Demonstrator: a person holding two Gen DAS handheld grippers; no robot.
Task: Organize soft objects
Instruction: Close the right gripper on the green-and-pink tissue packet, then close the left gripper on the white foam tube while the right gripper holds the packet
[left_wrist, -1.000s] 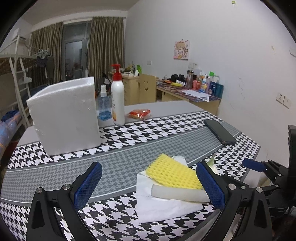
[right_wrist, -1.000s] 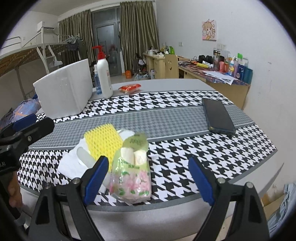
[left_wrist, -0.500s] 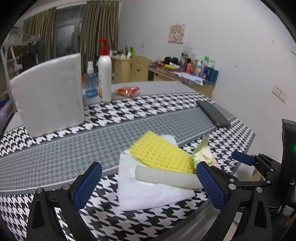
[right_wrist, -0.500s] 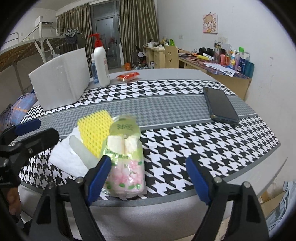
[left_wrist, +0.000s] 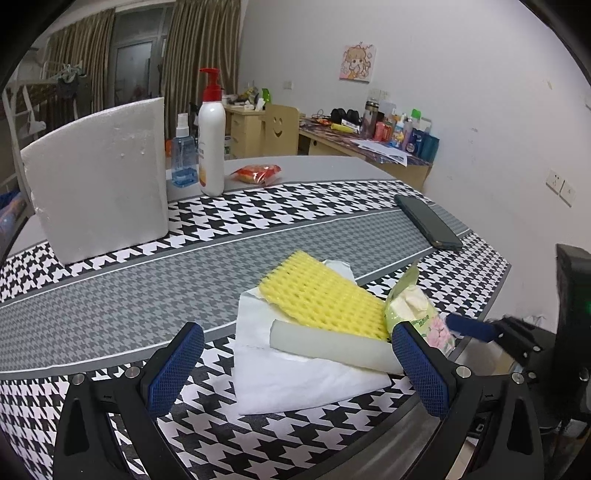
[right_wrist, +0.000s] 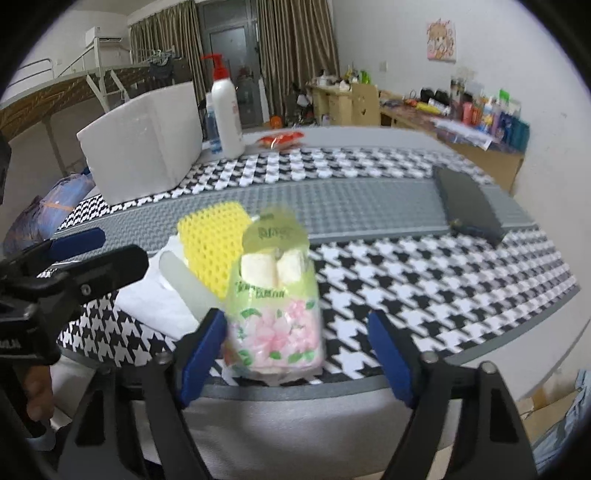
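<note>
A yellow foam net (left_wrist: 325, 295) and a white foam roll (left_wrist: 328, 345) lie on a white tissue sheet (left_wrist: 295, 384) near the table's front edge. A green flowered tissue pack (right_wrist: 275, 295) lies to their right; it also shows in the left wrist view (left_wrist: 417, 314). My left gripper (left_wrist: 295, 369) is open, its fingers either side of the tissue sheet and roll. My right gripper (right_wrist: 295, 354) is open, with the tissue pack between its fingers, against the left finger (right_wrist: 201, 350). The foam net (right_wrist: 210, 243) also shows in the right wrist view.
A white foam box (left_wrist: 96, 177) stands at the back left, with a lotion pump bottle (left_wrist: 211, 147), a spray bottle (left_wrist: 181, 158) and a red snack packet (left_wrist: 256, 173) behind. A black phone (left_wrist: 428, 221) lies at the right. The table edge (right_wrist: 332, 402) is close below the grippers.
Both grippers have moved forward toward the pile. The tissue pack now sits deeper between the right gripper's fingers. Nothing has been grasped.
</note>
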